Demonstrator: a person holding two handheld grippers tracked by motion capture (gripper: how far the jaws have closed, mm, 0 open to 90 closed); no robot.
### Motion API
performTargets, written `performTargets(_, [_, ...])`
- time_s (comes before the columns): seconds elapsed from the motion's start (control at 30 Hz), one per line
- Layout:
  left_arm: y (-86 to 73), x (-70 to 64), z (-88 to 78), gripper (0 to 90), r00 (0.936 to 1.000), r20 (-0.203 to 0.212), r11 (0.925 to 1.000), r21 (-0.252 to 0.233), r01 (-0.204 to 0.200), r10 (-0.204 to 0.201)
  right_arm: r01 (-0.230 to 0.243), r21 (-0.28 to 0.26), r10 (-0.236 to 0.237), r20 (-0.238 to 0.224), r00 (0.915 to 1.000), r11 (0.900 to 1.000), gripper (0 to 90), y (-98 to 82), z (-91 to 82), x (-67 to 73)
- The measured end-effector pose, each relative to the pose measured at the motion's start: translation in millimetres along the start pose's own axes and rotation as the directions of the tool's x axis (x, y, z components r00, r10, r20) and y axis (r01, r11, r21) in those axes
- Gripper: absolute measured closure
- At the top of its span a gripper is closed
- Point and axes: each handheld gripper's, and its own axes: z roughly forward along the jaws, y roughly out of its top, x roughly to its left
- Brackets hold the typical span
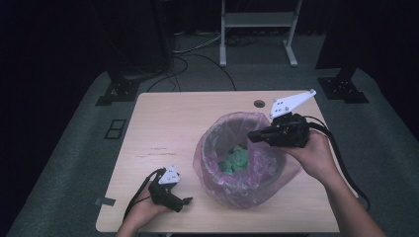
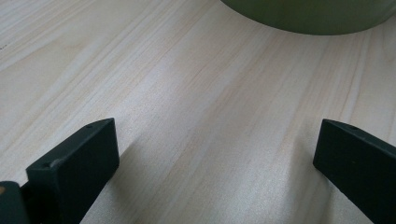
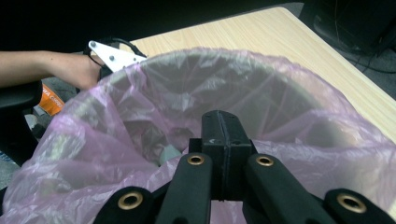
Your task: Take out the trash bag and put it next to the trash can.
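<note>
A round bin (image 1: 244,190) lined with a pink plastic bag (image 1: 217,131) stands right of the table's middle, with crumpled green material (image 1: 236,160) inside. My right gripper (image 1: 251,137) hovers over the bin's right rim and points left across the opening. In the right gripper view its jaws (image 3: 223,135) are shut with nothing visible between them, and the bag's near edge (image 3: 93,154) lies below them. My left gripper (image 1: 187,202) rests near the front left of the table. In its own view it is open (image 2: 217,154) over bare wood, the bin's olive base (image 2: 308,16) ahead.
The light wooden table (image 1: 163,123) has a small round hole (image 1: 259,104) at the back. A tape strip (image 1: 104,201) sticks to its front left edge. Behind the table are black stands (image 1: 118,89), floor cables (image 1: 197,54) and a white frame (image 1: 257,29).
</note>
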Motion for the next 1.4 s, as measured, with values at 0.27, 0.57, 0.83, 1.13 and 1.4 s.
performTargets(0.27, [0.1,0.0,0.2,0.0,1.0000,0.000,1.0000,-0.001,0.000,0.000,0.033,-0.006,-0.033,-0.025,0.9991,0.999,90.0,19.0,16.3,2.8])
performTargets(0.57, [0.2,0.0,0.4,0.0,1.0000,-0.001,1.0000,-0.001,0.000,0.000,0.083,-0.007,-0.083,-0.051,0.9952,0.997,90.0,46.5,35.4,12.5])
performTargets(0.83, [0.4,0.2,0.4,0.0,1.0000,0.000,1.0000,0.000,-0.001,0.001,0.106,0.002,-0.106,-0.084,0.9909,0.994,90.0,61.7,58.1,20.0])
performTargets(1.13, [0.5,0.3,0.5,0.0,1.0000,0.001,1.0000,0.000,-0.003,0.003,0.096,0.034,-0.091,-0.128,0.9876,0.995,90.0,64.2,87.8,21.8])
performTargets(1.4, [0.6,0.3,0.5,0.0,1.0000,0.002,1.0000,0.000,-0.004,0.004,0.097,0.051,-0.089,-0.139,0.9863,0.994,90.0,61.7,100.1,21.8])
